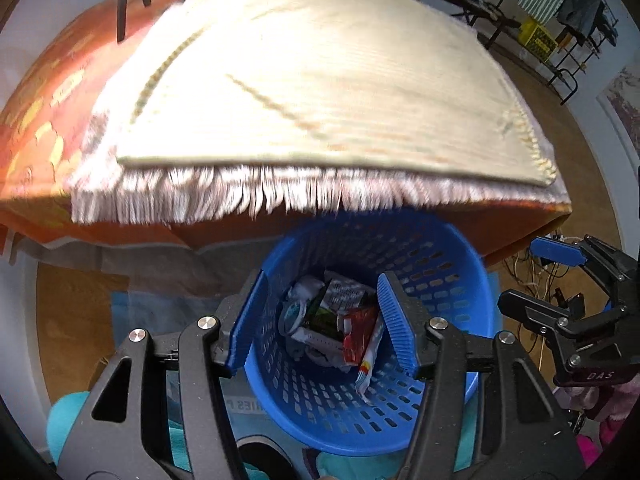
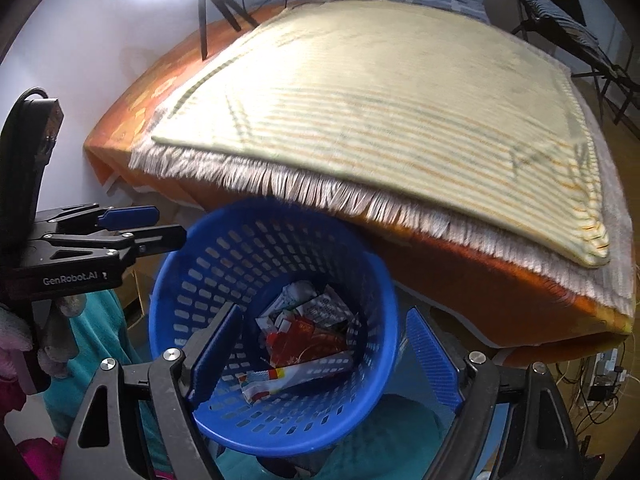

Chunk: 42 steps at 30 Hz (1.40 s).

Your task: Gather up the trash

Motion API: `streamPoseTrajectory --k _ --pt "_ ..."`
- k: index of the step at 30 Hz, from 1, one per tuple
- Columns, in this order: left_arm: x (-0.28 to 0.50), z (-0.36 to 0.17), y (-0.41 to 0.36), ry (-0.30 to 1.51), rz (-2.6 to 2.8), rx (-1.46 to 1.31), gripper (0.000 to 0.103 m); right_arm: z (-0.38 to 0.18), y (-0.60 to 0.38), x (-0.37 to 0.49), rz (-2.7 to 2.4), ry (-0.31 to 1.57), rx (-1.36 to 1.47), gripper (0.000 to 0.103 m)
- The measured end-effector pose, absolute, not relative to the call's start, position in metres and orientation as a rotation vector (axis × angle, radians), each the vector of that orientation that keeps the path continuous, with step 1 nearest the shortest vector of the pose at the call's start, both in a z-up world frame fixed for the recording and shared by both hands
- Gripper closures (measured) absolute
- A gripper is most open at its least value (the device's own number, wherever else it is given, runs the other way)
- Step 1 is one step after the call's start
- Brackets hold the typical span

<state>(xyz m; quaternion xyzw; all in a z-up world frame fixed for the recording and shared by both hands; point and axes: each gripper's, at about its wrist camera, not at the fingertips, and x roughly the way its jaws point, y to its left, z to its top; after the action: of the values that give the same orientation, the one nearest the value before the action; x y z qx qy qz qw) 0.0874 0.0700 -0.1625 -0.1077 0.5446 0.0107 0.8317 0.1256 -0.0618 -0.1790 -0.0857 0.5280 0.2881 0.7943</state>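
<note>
A blue perforated plastic basket (image 1: 436, 264) stands on the floor against the bed; it also shows in the right wrist view (image 2: 224, 256). Inside lies trash: crumpled white wrappers (image 1: 340, 292), a red wrapper (image 1: 358, 334) and a white-orange packet (image 2: 296, 376). My left gripper (image 1: 320, 320) hangs open and empty over the basket's mouth. My right gripper (image 2: 324, 356) is also open and empty above the basket. Each gripper shows at the edge of the other's view: the right one (image 1: 560, 276), the left one (image 2: 132, 224).
A bed with an orange sheet (image 2: 480, 292) carries a cream striped mat (image 2: 380, 100) over a fringed cloth (image 1: 240, 196), overhanging the basket. A tripod (image 2: 216, 4) stands at the far left. Chairs and a clothes rack (image 1: 568, 12) stand at right. Cables (image 2: 600, 380) lie on the floor.
</note>
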Motion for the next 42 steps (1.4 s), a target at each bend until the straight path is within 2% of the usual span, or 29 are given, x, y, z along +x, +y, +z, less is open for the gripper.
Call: streamPoseTrajectory --k 10,11,13,16,19,29,39,42 --pt "0.092 -0.107 0.07 1.018 0.007 -0.197 0.044 -0.137 -0.072 0.138 0.598 1.037 -0.088 0.017" --pt "0.092 -0.101 0.07 1.002 0.005 -0.196 0.043 -0.131 -0.073 0.138 0.598 1.021 -0.072 0.017" --pt "0.092 -0.088 0.07 0.966 0.007 -0.194 0.03 -0.12 -0.075 0.14 0.598 0.991 -0.047 0.017" --pt "0.09 -0.066 0.069 0.903 0.013 -0.184 0.027 -0.101 -0.08 0.141 0.597 0.93 -0.008 0.003" --pt "0.09 -0.048 0.069 0.857 0.01 -0.198 0.019 -0.081 -0.086 0.141 0.6 0.87 0.045 0.001" --pt "0.083 -0.005 0.066 0.755 0.053 -0.155 0.016 -0.043 -0.094 0.143 0.597 0.781 0.117 0.0" --pt "0.077 0.013 0.057 0.726 0.096 -0.114 0.002 -0.04 -0.097 0.141 0.598 0.77 0.124 0.0" --pt "0.075 0.015 0.054 0.721 0.098 -0.11 0.002 -0.04 -0.097 0.142 0.6 0.769 0.123 0.0"
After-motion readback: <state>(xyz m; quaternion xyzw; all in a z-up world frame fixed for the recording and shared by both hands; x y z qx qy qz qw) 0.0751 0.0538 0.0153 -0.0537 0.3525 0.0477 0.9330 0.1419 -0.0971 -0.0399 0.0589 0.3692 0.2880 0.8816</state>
